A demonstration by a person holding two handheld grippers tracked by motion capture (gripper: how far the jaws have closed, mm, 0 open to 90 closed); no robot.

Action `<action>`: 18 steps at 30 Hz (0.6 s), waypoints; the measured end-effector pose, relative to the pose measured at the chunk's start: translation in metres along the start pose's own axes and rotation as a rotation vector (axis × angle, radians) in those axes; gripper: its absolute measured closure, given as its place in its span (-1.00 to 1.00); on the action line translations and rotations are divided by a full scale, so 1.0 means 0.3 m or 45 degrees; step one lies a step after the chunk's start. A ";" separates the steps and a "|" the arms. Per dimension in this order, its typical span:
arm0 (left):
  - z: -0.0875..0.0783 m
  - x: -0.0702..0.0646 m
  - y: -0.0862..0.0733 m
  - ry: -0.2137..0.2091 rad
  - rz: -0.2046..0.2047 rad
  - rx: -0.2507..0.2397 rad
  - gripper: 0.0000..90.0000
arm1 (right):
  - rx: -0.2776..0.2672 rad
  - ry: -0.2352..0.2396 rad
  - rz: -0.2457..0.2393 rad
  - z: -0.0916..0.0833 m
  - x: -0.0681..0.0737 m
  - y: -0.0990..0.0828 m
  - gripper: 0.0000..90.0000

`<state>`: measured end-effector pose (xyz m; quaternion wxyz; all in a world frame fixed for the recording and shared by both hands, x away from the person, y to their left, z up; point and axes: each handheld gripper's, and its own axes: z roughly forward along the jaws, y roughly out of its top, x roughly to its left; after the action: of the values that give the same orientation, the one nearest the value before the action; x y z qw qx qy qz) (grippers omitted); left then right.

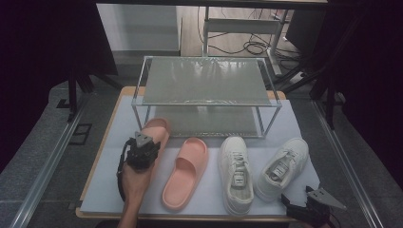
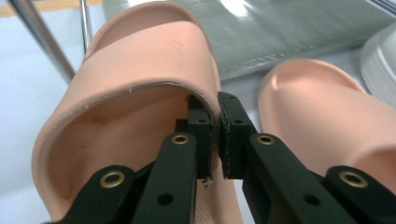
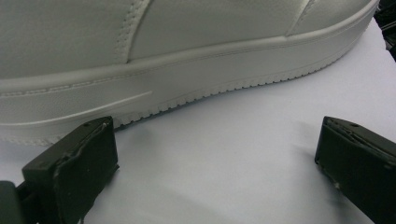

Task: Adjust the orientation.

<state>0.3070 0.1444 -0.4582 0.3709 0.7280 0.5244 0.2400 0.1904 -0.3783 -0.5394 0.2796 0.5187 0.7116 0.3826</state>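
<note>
My left gripper (image 1: 142, 151) (image 2: 215, 122) is shut on the strap edge of a pink slide sandal (image 1: 157, 129) (image 2: 140, 70), whose toe points at the rack's lower shelf (image 1: 209, 121). A second pink slide (image 1: 186, 172) (image 2: 322, 116) lies on the white mat to its right. Two white sneakers (image 1: 236, 173) (image 1: 281, 167) lie further right. My right gripper (image 1: 304, 205) (image 3: 215, 154) rests open near the front right corner, its jaws wide apart beside the sole of the right sneaker (image 3: 187, 60), with nothing between them.
A two-tier metal rack with grey shelves (image 1: 204, 80) stands at the back of the table. The white mat (image 1: 109, 180) covers the wooden tabletop. Chair legs and cables lie on the floor beyond the rack.
</note>
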 end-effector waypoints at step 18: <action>0.185 -0.037 0.063 0.093 -0.057 0.011 0.87 | 0.001 0.001 -0.002 -0.001 -0.001 0.000 -1.00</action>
<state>0.3552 0.1147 -0.4767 0.3535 0.7084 0.5547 0.2560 0.1903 -0.3786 -0.5394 0.2795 0.5180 0.7122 0.3825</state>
